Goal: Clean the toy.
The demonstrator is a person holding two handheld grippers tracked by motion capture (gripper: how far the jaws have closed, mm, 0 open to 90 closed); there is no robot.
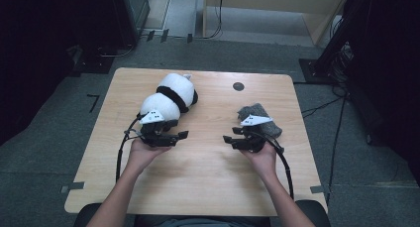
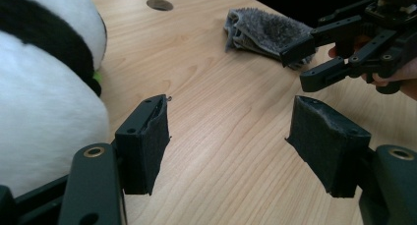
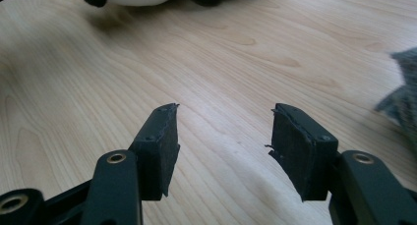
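A black-and-white panda plush point(image 1: 171, 98) lies on the wooden table point(image 1: 198, 182), back left of centre. A grey fuzzy cloth point(image 1: 260, 119) is bunched up on the right. My left gripper point(image 1: 179, 138) is just in front of the plush and points right, with its jaws open on nothing. My right gripper point(image 1: 230, 141) is in front of the cloth and points left toward it, also open with nothing in it. In the left gripper view the left gripper point(image 2: 231, 136) frames bare wood, with the plush point(image 2: 44, 87) at its left and the cloth point(image 2: 265, 31) and right gripper point(image 2: 301, 67) beyond. In the right gripper view the right gripper point(image 3: 223, 136) is over bare wood, the cloth point(image 3: 403, 97) at its right edge.
A round dark hole point(image 1: 238, 86) sits in the tabletop near the back edge. Both forearms come in from the front edge. Grey floor surrounds the table, with cables point(image 1: 337, 138) and dark stands to the right and behind.
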